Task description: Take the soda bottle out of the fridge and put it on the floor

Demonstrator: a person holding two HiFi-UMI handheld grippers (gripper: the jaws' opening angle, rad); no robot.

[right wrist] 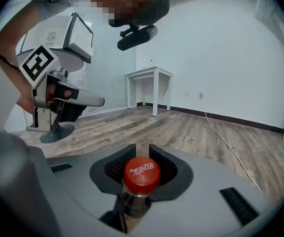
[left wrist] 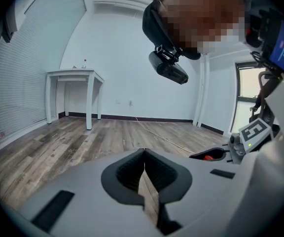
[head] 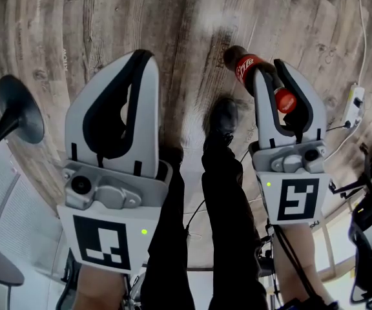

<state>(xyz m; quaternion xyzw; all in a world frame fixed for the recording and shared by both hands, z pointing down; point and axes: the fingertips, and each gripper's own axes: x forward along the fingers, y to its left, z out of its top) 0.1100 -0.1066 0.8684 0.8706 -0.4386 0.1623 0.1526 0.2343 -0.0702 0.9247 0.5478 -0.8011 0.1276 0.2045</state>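
You're in a bare indoor room, more an empty office or test space than a home. It has a wood-plank floor, plain white walls with a dark baseboard, window blinds and one white table against the wall. A cable trails across the planks, and a power strip lies on them.

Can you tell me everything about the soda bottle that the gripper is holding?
The soda bottle is small and clear, probably plastic, with dark soda inside. It has a red label with white writing, and a red cap with white writing is on top. The right gripper squeezes its neck just under the cap, and nothing else holds it. Its bottom points down toward the wooden floor. I can't tell if it touches the floor.
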